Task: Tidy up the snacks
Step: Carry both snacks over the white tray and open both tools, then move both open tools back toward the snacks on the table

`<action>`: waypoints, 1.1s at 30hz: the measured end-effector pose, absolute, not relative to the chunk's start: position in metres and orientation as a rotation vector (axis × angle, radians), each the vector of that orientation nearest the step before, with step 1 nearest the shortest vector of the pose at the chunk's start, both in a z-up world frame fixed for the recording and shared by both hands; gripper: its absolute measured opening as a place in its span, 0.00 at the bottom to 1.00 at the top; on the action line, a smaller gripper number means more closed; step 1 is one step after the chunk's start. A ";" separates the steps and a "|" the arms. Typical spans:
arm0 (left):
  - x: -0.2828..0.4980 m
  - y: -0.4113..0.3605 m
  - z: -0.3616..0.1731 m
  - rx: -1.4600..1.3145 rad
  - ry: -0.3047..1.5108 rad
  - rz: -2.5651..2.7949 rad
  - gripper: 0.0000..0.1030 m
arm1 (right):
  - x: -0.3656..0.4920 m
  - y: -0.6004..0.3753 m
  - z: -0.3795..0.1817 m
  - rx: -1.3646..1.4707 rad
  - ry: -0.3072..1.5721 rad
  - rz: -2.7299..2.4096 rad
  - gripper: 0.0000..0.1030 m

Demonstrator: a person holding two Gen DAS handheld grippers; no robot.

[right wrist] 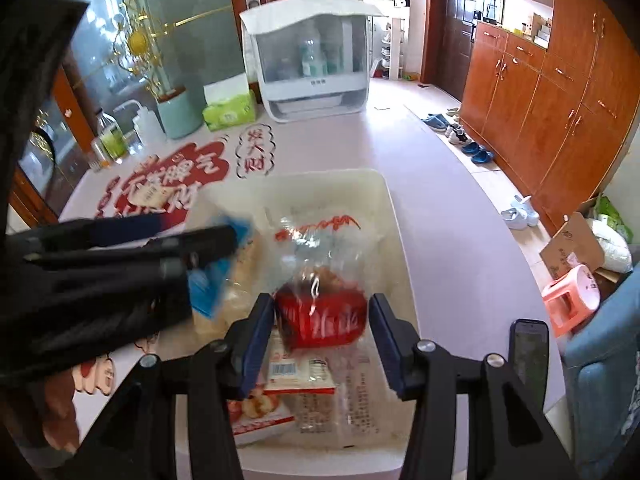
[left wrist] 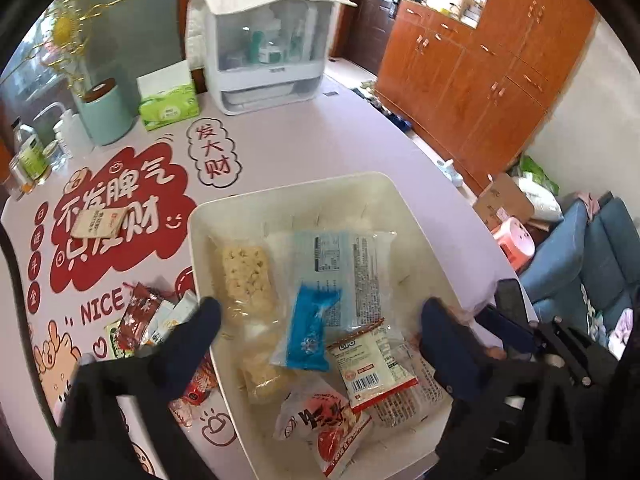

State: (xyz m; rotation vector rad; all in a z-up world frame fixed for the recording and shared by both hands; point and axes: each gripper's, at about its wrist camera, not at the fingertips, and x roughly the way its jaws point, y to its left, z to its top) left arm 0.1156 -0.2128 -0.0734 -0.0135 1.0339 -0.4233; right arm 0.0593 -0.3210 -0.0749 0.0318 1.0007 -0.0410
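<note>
The left gripper (left wrist: 320,316) is hovering with jaws spread wide and nothing between them over the white bin (left wrist: 404,216), where a blue packet (left wrist: 310,326) is lying among other snacks. The right gripper (right wrist: 320,344) is hanging over the bin's near end, a red-and-clear snack bag (right wrist: 320,312) sitting between its half-open jaws; whether the pads are pressing it, I cannot tell.

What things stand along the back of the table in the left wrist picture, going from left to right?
Clear bottle with a green label → white squeeze bottle → mint green pot → green tissue pack → white storage cabinet.
</note>
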 end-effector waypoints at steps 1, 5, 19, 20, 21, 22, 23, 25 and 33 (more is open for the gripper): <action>0.114 -0.212 -0.074 -0.014 1.032 -0.428 0.98 | 0.058 -0.321 -0.077 0.039 1.005 -0.034 0.51; 0.111 -0.209 -0.082 -0.002 1.072 -0.409 0.98 | 0.052 -0.320 -0.077 0.066 1.005 0.001 0.53; 0.081 -0.174 -0.075 -0.046 1.007 -0.335 0.98 | 0.036 -0.301 -0.067 0.072 0.994 0.036 0.53; 0.079 -0.171 -0.074 -0.041 1.002 -0.323 0.98 | 0.035 -0.299 -0.066 0.069 0.991 0.038 0.53; 0.077 -0.167 -0.073 -0.040 1.000 -0.321 0.98 | 0.033 -0.296 -0.064 0.066 0.986 0.040 0.53; 0.075 -0.163 -0.071 -0.043 1.001 -0.334 0.98 | 0.031 -0.294 -0.062 0.064 0.981 0.044 0.53; 0.073 -0.159 -0.068 -0.044 1.004 -0.336 0.98 | 0.030 -0.292 -0.060 0.063 0.976 0.050 0.53; 0.070 -0.151 -0.061 -0.032 1.009 -0.330 0.98 | 0.028 -0.286 -0.054 0.059 0.966 0.059 0.53; 0.061 -0.114 0.006 0.086 0.899 -0.278 0.98 | 0.038 -0.254 -0.007 0.020 0.880 0.132 0.53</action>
